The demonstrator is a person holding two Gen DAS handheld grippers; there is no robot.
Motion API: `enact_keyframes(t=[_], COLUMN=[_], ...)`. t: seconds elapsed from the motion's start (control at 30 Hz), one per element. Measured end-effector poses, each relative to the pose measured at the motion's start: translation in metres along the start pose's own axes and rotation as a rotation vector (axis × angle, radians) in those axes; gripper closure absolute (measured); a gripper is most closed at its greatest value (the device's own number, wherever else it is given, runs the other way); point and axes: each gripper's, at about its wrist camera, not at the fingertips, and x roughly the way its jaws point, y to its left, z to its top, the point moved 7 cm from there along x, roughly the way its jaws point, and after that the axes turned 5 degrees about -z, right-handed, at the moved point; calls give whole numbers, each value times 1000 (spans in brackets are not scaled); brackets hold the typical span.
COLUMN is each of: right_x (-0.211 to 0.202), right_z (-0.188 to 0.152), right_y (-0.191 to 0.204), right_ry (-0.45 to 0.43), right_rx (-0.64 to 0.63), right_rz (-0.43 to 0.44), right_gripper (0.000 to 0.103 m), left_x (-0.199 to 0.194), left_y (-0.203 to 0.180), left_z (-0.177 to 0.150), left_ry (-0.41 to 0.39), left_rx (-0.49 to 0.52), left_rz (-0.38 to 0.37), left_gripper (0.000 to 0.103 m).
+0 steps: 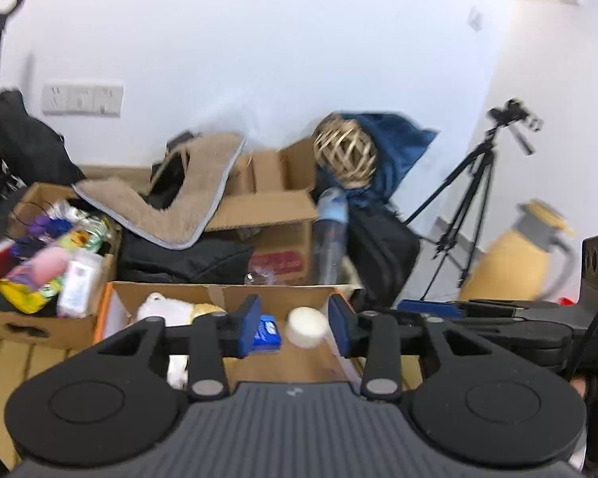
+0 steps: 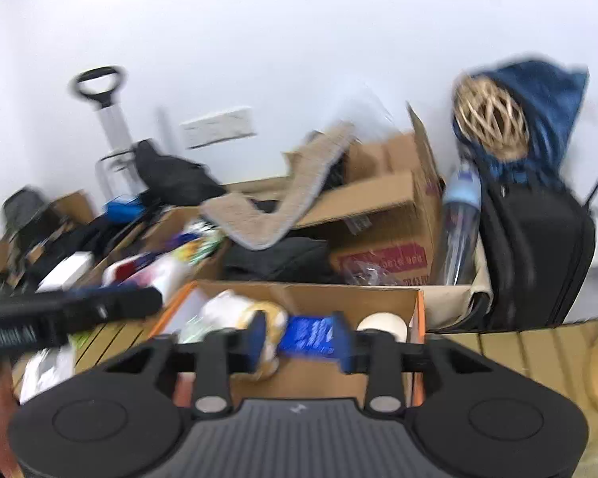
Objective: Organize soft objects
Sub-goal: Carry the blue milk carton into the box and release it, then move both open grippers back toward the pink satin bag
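Note:
An open cardboard box with orange edges (image 1: 171, 292) (image 2: 299, 290) sits on the wooden table in front of both grippers. In it lie a white and yellow plush toy (image 1: 167, 310) (image 2: 235, 310), a blue packet (image 1: 268, 332) (image 2: 309, 334) and a cream tape roll (image 1: 307, 326) (image 2: 382, 324). My left gripper (image 1: 295, 326) is open and empty above the box. My right gripper (image 2: 303, 338) is open and empty above the box, the blue packet showing between its fingers. The right gripper shows at the right of the left wrist view (image 1: 478, 308), the left gripper at the left of the right wrist view (image 2: 67, 310).
A box of mixed colourful items (image 1: 48, 263) (image 2: 167, 255) stands at the left. Behind are a beige mat (image 1: 171, 199) over cardboard boxes (image 1: 275, 215), a plastic bottle (image 1: 331, 235), a black suitcase (image 2: 534, 255), a wicker ball (image 1: 345, 153), a tripod (image 1: 470, 199) and a yellow jug (image 1: 518, 259).

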Motion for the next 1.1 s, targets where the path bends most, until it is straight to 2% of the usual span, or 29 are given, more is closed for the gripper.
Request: enact_keyframes(t=[0.13, 0.2, 0.27, 0.37, 0.5, 0.57, 0.67, 0.73, 0.83, 0.9, 1.1], right_x=[-87, -127, -163, -213, -264, -281, -290, -286, -273, -269, -279], right_z=[-19, -30, -47, -83, -145, -181, -244, -293, -346, -360, -350], right_y=[17, 24, 33, 46, 63, 71, 76, 76, 71, 70, 67], right_ry=[-35, -79, -129, -225, -343, -373, -377, -330, -223, -164, -219], right_rx=[-101, -134, -162, -203, -264, -277, -271, -271, -206, -208, -164], right_rz=[10, 8, 7, -1, -30, -48, -93, -107, -67, -78, -94], right_gripper=[55, 46, 43, 36, 26, 23, 18, 18, 19, 20, 20], left_x=[-81, -121, -150, -189, -232, -249, -269, -276, -274, -272, -267], left_y=[-30, -45, -57, -71, -85, -89, -89, -84, -75, -70, -62], left_z=[-23, -43, -65, -110, -173, -205, -257, -287, -311, -313, -301], left_ry=[-39, -83, -144, -191, -249, -275, -274, -242, -166, -155, -201], left_rx=[75, 130, 193, 255, 269, 275, 262, 217, 165, 170, 116], left_rz=[17, 30, 54, 97, 125, 160, 207, 207, 192, 215, 185], left_gripper=[61, 45, 29, 27, 10, 4, 3, 3, 3, 3, 3])
